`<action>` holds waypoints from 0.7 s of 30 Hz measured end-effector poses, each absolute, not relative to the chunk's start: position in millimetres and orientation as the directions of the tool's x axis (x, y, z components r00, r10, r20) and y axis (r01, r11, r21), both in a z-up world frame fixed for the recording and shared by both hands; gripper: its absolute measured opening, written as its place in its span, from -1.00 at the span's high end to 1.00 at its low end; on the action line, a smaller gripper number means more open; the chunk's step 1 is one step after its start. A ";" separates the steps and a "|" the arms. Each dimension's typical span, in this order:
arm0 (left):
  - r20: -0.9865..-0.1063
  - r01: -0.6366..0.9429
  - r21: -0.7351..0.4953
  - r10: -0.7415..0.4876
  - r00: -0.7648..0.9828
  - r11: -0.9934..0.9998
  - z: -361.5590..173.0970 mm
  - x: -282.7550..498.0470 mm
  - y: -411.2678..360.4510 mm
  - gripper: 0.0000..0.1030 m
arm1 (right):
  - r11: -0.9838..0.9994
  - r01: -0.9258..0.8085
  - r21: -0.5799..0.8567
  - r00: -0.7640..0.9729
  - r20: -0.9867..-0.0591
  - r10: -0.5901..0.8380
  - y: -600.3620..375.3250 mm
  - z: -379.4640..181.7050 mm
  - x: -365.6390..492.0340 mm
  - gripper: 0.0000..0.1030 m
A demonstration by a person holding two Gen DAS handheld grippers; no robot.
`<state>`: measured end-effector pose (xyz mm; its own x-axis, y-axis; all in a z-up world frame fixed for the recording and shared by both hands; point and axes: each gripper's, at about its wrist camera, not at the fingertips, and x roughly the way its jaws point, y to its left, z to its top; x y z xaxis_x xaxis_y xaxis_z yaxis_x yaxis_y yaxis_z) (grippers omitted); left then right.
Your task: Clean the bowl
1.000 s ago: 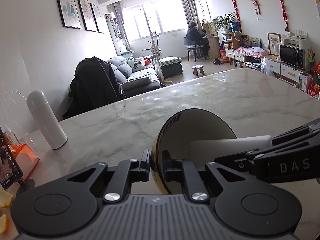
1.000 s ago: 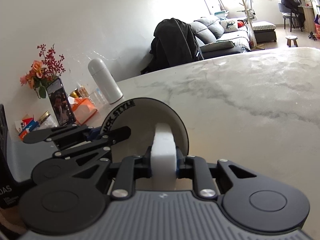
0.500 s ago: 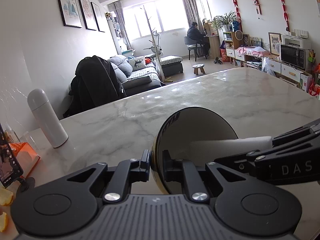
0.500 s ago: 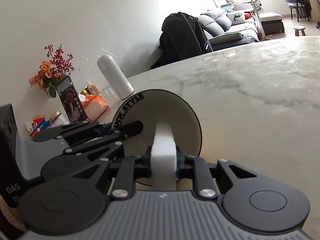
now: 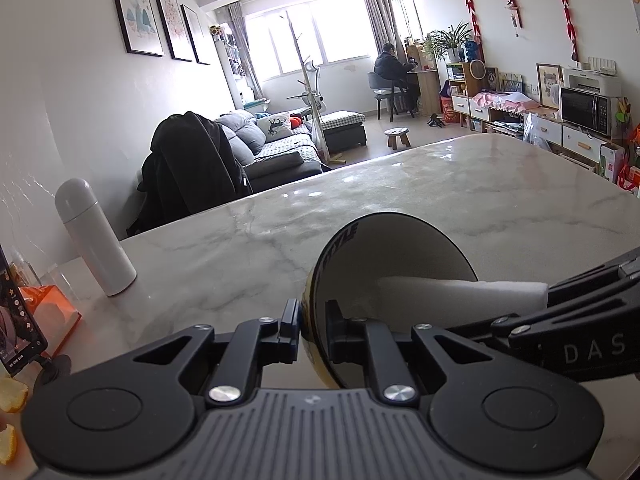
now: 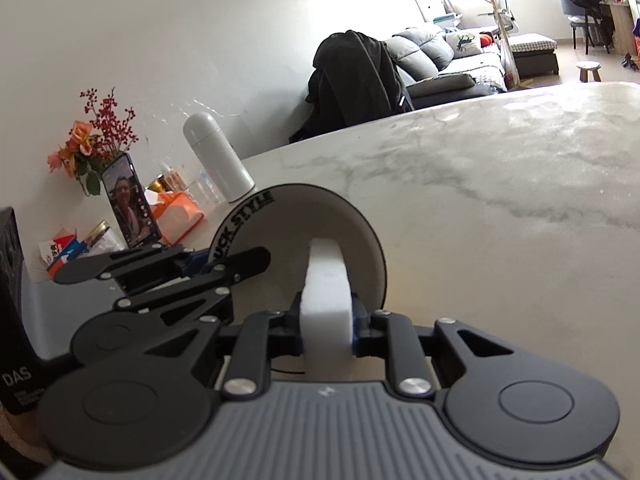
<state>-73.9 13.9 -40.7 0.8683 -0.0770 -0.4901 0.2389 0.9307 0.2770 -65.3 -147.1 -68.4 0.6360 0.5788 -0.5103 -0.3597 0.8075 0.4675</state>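
Little changes over the last second: the left tool (image 5: pixel 312 330) stays clamped on the rim of the tilted black-rimmed white bowl (image 5: pixel 404 248) above the marble worktop (image 5: pixel 440 192), near its near edge. The right tool (image 6: pixel 326 326) keeps its white sponge block (image 6: pixel 325 284) pressed inside, so wiping appears under way.

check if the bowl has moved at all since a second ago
No. In the left wrist view the bowl keeps the same offset from the white flask standing on the table, its rim still pinched in the left tool.
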 end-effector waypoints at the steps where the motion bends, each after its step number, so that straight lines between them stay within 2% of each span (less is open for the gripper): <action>1: -0.492 0.238 0.277 -0.075 0.867 0.931 -41.2 -73.8 14.6 0.75 | 0.798 -0.362 0.481 0.625 -0.510 0.591 -146.9 -69.7 -65.2 0.59; 7: -0.492 0.243 0.275 -0.081 0.867 0.930 -40.1 -75.9 15.5 0.75 | 0.777 -0.372 0.507 0.601 -0.507 0.618 -144.8 -70.9 -65.6 0.59; 21: -0.493 0.245 0.281 -0.080 0.867 0.928 -39.7 -74.8 12.2 0.74 | 0.862 -0.342 0.375 0.693 -0.519 0.500 -147.2 -58.0 -72.1 0.59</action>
